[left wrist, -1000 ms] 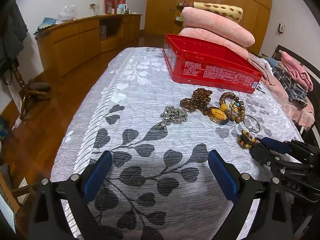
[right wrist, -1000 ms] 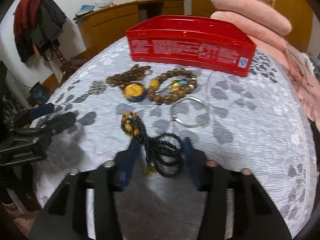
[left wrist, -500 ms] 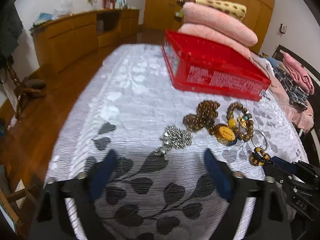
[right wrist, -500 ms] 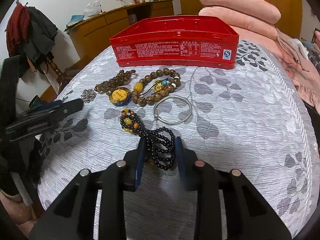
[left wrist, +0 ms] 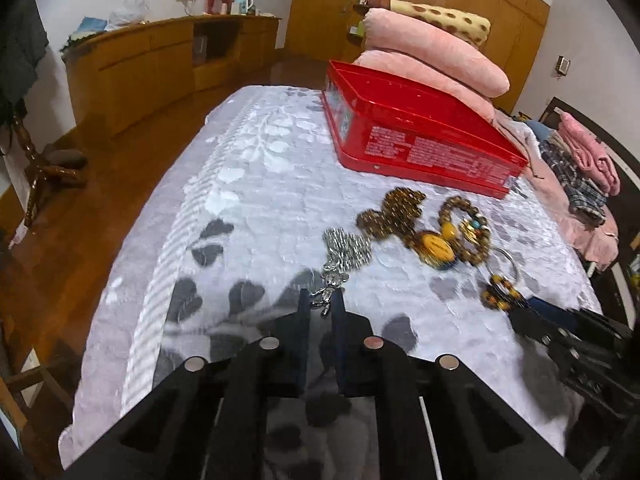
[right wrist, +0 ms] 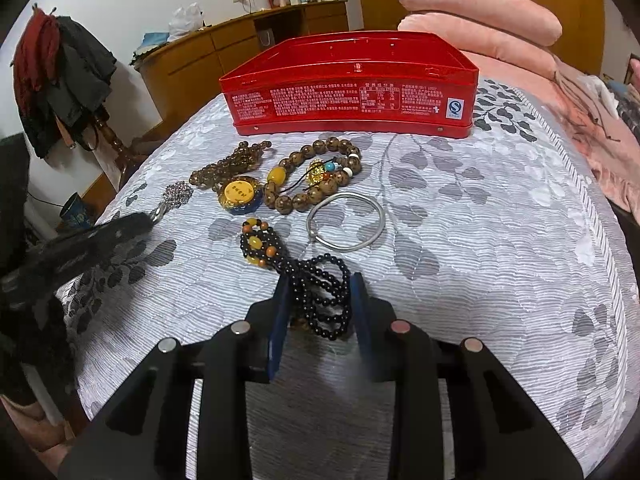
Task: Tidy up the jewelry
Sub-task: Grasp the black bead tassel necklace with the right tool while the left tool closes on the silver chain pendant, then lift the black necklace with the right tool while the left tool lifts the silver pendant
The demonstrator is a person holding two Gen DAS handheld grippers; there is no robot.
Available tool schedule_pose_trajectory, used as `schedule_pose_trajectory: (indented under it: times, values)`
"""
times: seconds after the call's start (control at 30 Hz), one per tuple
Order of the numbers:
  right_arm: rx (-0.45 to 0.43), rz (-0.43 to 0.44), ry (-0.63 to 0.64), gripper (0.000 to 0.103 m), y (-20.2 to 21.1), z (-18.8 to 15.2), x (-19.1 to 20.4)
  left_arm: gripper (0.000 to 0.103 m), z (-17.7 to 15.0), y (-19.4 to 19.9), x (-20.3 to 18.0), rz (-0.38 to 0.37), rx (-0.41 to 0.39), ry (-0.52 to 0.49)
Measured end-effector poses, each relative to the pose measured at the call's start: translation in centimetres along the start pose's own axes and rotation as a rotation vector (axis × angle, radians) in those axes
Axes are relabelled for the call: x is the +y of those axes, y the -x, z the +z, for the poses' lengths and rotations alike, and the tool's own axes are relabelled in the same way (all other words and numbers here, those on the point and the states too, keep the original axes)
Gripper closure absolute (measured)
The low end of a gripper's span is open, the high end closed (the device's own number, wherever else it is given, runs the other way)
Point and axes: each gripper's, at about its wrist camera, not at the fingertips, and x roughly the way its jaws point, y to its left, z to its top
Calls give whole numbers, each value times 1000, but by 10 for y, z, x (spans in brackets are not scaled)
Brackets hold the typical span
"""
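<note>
On the grey leaf-patterned bedspread lies a silver chain with a small bear pendant. My left gripper is shut on that pendant, and the chain's heap lies just beyond the fingertips. My right gripper is shut on the looped black bead necklace. The necklace's orange-beaded end trails out to the front left on the cloth. The open red tin stands farther back on the bed, its inside hidden from here.
Between grippers and tin lie a silver bangle, a wooden bead bracelet, a brown bead string and a yellow-and-blue pendant. Pink pillows are stacked behind the tin. The bed edge drops to wooden floor on the left.
My left gripper went from wide open to shut, sliding forward onto the silver bear pendant. My right gripper's jaws narrowed around the black beads and have held there.
</note>
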Motion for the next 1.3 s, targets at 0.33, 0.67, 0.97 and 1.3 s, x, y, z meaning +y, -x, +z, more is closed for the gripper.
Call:
schedule_pose_trajectory:
  times: [0.33, 0.67, 0.97, 1.3]
  values:
    - [-1, 5, -5, 73, 0, 0, -1, 59, 12, -10, -3, -5, 6, 13]
    - [-1, 25, -13, 73, 0, 0, -4, 73, 33, -36, -18, 10, 30, -35]
    - [2, 20, -13, 73, 1, 0, -4, 86, 14, -20, -21, -29, 14, -37]
    - [37, 43, -11, 69, 8, -4, 1, 86, 3, -7, -25, -66, 19, -25]
